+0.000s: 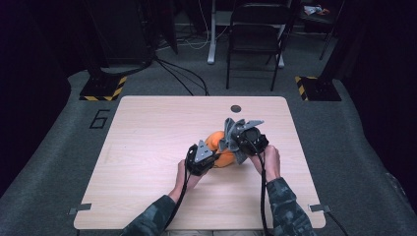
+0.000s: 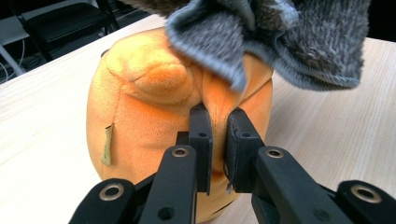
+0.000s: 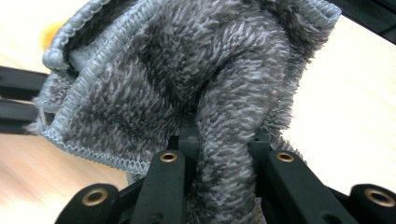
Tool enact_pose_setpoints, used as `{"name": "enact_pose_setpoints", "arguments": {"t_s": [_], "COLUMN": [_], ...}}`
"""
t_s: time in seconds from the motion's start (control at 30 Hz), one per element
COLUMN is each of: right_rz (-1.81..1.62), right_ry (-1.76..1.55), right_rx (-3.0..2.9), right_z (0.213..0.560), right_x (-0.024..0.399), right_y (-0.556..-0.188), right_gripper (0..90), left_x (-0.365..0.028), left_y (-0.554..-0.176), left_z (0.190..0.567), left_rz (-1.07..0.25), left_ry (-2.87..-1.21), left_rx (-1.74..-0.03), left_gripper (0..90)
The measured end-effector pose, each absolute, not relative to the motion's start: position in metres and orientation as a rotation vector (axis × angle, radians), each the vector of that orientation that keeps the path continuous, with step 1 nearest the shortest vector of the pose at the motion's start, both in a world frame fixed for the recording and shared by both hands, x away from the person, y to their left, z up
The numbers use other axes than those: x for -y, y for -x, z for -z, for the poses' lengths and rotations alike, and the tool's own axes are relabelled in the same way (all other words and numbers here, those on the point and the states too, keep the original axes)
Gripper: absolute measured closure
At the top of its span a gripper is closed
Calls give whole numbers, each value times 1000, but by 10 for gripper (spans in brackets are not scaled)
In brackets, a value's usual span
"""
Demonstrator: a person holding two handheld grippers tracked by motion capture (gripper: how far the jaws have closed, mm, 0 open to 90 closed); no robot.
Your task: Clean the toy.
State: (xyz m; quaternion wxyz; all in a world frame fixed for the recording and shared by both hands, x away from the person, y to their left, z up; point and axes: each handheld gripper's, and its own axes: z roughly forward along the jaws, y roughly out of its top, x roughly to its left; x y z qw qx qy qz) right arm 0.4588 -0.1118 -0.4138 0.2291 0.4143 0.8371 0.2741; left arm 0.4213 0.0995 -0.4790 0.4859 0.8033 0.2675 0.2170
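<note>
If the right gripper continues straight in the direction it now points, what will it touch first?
Probably the orange plush toy. The right gripper is shut on a grey cloth, which goes ahead of its fingers, so the cloth would press onto the toy first. Depth is unclear.

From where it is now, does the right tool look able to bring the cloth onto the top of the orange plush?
Probably yes. The right tool grips the grey cloth, which already hangs over the orange plush; nothing lies between, and the left tool pinches the plush lower down.
</note>
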Motion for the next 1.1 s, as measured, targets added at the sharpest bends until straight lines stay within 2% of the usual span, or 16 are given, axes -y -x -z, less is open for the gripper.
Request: {"name": "enact_pose_setpoints", "arguments": {"t_s": [0.2, 0.5, 0.7, 1.1], "right_rz": [-759, -1053, -898, -813], "right_ry": [-1166, -1043, -985, -1094], "right_rx": [-2255, -2311, -2348, -2306], "right_z": [410, 391, 408, 415], "right_x": [120, 98, 82, 106], "right_y": [-459, -442, -444, -454], "right_gripper": [752, 751, 754, 754], "left_x": [-105, -105, -104, -104], "left_y": [-424, -424, -424, -425], "left_z": [479, 478, 478, 478], "left_rz": [-523, -525, -526, -530], "left_ry": [-1929, -1931, -1944, -1945], "left_rx": [-671, -670, -672, -667], "left_gripper": [818, 815, 816, 818]}}
